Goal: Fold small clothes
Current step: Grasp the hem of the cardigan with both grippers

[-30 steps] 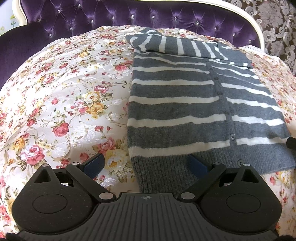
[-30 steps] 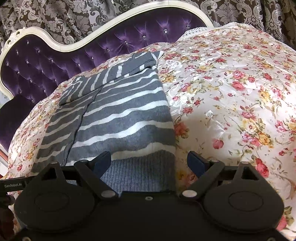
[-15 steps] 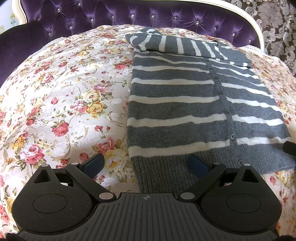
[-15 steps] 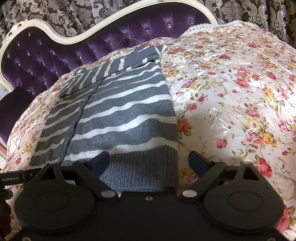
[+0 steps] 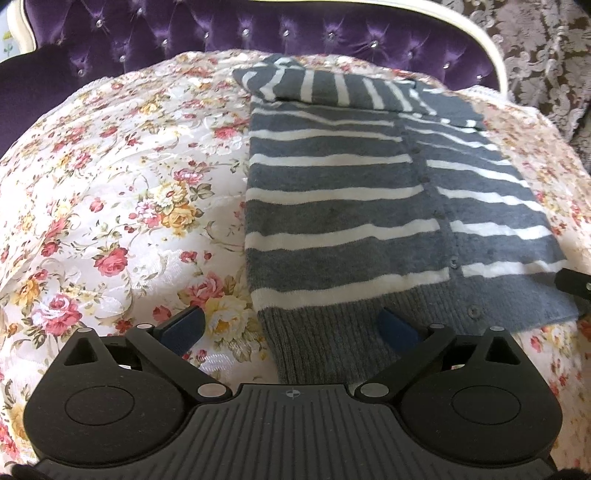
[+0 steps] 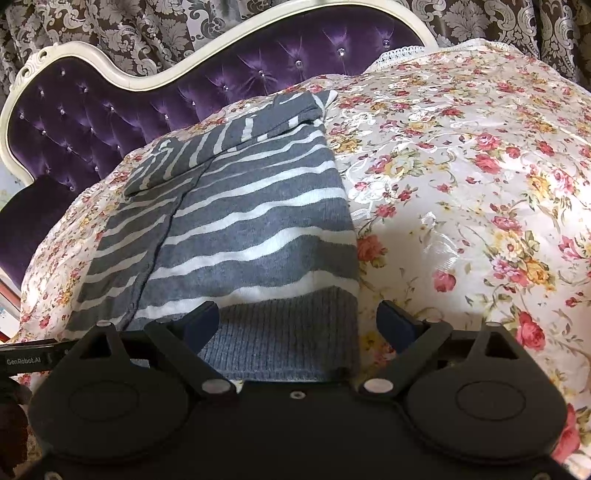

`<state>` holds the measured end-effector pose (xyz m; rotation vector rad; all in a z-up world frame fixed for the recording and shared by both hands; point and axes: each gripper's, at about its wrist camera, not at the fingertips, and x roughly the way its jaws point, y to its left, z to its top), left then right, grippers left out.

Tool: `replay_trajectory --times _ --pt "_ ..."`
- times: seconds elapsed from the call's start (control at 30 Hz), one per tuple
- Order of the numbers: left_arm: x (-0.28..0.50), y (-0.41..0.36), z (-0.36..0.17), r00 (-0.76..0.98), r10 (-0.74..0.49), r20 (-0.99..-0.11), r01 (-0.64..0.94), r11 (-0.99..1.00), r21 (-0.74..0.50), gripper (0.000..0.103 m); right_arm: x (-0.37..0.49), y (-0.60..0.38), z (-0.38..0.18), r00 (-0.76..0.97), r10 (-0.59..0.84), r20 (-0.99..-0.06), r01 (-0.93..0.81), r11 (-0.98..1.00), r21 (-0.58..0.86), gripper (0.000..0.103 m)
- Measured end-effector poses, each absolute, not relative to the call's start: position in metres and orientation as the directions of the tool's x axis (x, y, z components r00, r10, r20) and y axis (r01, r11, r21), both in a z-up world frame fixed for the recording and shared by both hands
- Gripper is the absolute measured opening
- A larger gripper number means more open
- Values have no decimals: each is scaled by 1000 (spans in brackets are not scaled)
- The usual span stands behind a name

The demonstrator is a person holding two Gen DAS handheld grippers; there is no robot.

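A grey knitted cardigan with white stripes (image 5: 343, 206) is lying flat on the floral satin bedspread (image 5: 110, 192), filling each frame's centre, while the left gripper (image 5: 291, 326) and right gripper (image 6: 295, 321) are hovering wide open, gripping nothing, at its ribbed hem.

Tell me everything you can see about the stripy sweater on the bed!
The sweater is grey knit with thin white stripes, a ribbed plain grey hem and a row of small dark buttons down the front, so it looks like a cardigan. It lies flat on the flowery bedspread, sleeves folded across the top near the purple headboard. Each open hand-held gripper, left and right, straddles a hem corner without pinching it.
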<state>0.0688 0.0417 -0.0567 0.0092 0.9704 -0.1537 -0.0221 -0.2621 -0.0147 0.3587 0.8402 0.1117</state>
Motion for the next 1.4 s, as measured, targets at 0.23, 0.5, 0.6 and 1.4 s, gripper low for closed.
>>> replay_trajectory --times 0.23,0.5,0.6,1.4 --pt "56 46 -55 568 -166 -806 197 978 -62 85 -24 -268 -16 664 304 -683 31 902 432 94" --pt "60 49 -51 594 -198 -780 190 976 -103 16 -25 -265 -16 671 265 -693 42 919 392 47" --pt "59 52 -50 606 -230 -762 185 972 -147 9 -28 -268 -14 691 229 -686 69 923 379 29" --pt "72 81 6 742 -327 -585 155 933 -325 6 -23 -299 26 821 401 -406 -43 754 655 13"
